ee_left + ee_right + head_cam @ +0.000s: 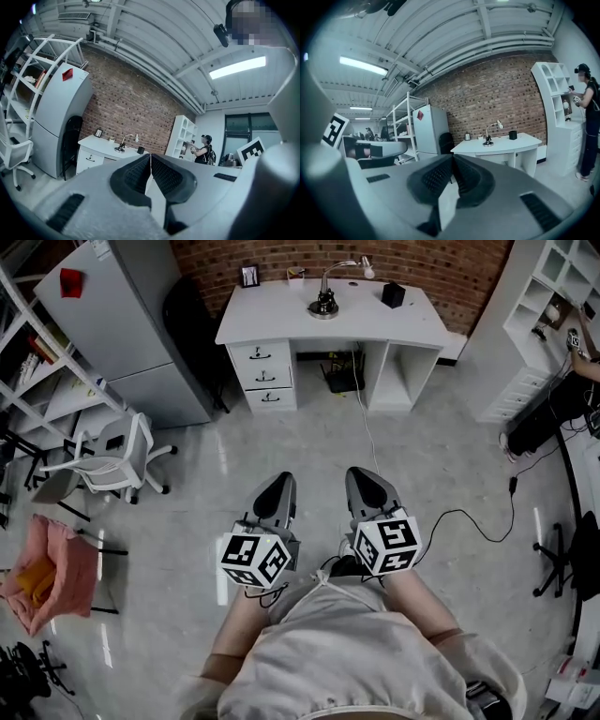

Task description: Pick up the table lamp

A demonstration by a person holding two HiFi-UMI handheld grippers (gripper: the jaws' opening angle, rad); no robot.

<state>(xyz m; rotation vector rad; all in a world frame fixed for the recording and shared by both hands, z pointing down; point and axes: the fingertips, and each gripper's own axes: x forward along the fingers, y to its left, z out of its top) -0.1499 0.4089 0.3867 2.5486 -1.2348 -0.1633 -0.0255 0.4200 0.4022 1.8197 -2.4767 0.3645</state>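
The table lamp (327, 294) has a round metal base, a curved silver neck and a small white head. It stands on the white desk (272, 320) by the brick wall, far ahead of me. It also shows small in the left gripper view as the lamp (124, 143) and in the right gripper view as the lamp (490, 133). My left gripper (277, 490) and right gripper (367, 485) are held side by side over the floor, both shut with nothing in them and pointing toward the desk.
A grey fridge (131, 324) stands left of the desk, with a white office chair (111, 461) nearer me. White shelving (548, 306) lines the right wall, where a person (589, 122) stands. A cable (469, 517) trails over the floor. A black cup (393, 294) sits on the desk.
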